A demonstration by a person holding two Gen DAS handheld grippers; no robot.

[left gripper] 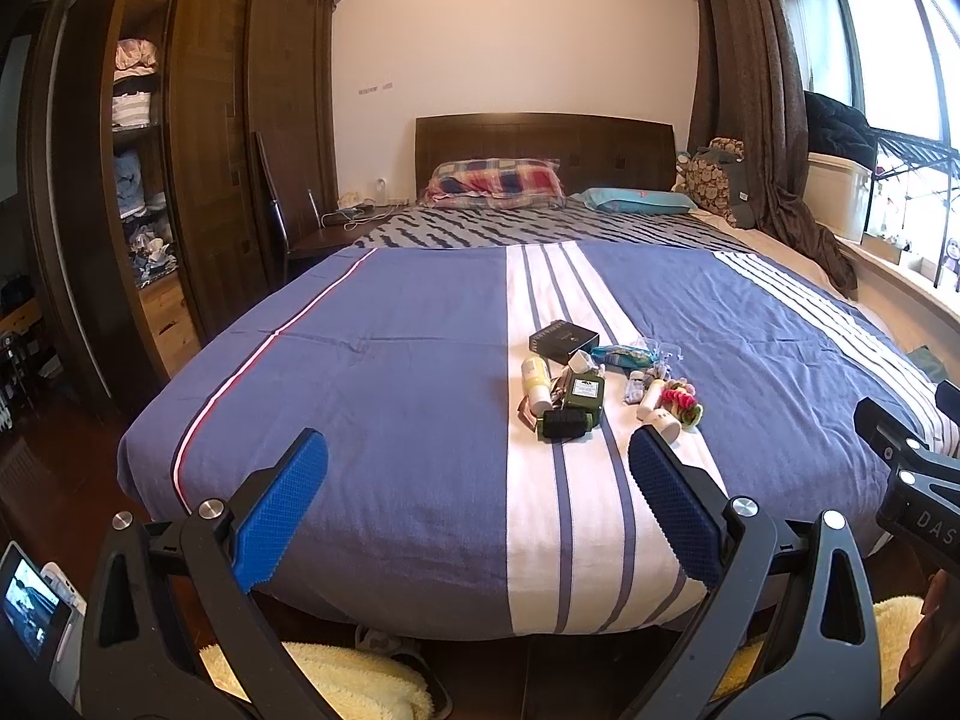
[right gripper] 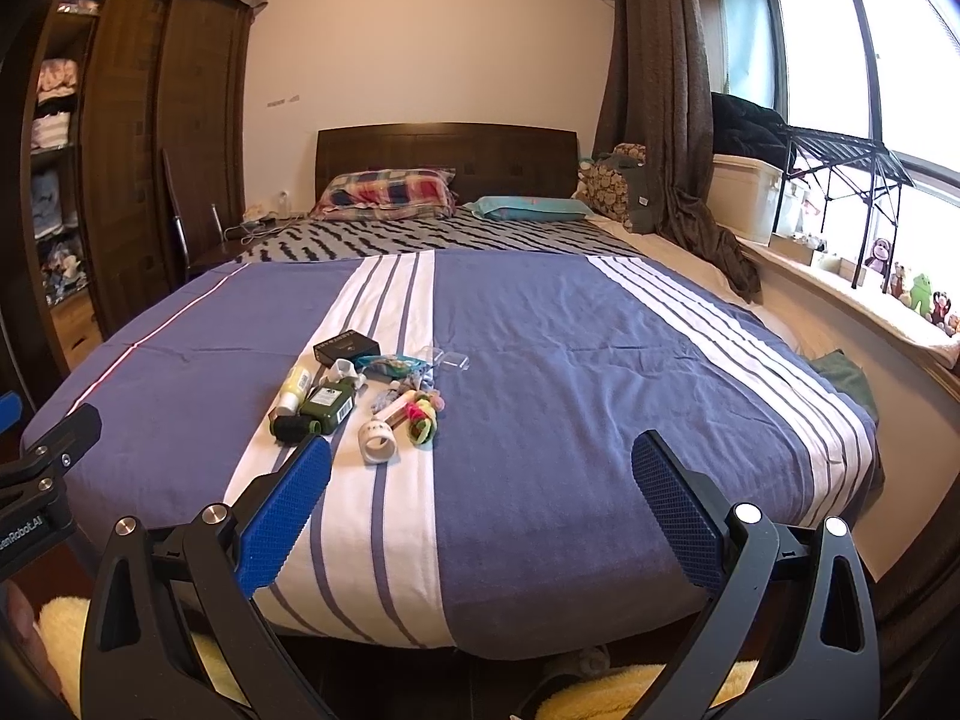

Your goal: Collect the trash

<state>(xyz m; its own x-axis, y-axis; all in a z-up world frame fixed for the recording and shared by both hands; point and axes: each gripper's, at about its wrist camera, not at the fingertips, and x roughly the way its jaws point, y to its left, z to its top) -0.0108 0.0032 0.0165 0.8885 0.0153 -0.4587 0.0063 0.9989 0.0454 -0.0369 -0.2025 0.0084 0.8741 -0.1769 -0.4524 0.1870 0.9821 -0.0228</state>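
Note:
A heap of small items lies on the white stripe of the blue bedspread (left gripper: 390, 372): a black box (left gripper: 563, 338), a yellow tube (left gripper: 536, 384), a green bottle (left gripper: 579, 399), a white jar (right gripper: 378, 441), a colourful scrunchie (right gripper: 423, 414), a teal wrapper (right gripper: 387, 366) and clear plastic lids (right gripper: 447, 358). My left gripper (left gripper: 480, 456) hovers open over the bed's foot edge, short of the heap. My right gripper (right gripper: 483, 462) is open too, the heap lying ahead and left of it. Nothing sits between either pair of fingers.
A dark wardrobe (left gripper: 198, 138) with open shelves stands left of the bed. Pillows (right gripper: 390, 192) and the headboard are at the far end. Curtain (right gripper: 660, 90), storage box (right gripper: 744, 195) and a windowsill with toys (right gripper: 918, 297) line the right. Yellow fluffy rug (left gripper: 360, 684) lies below.

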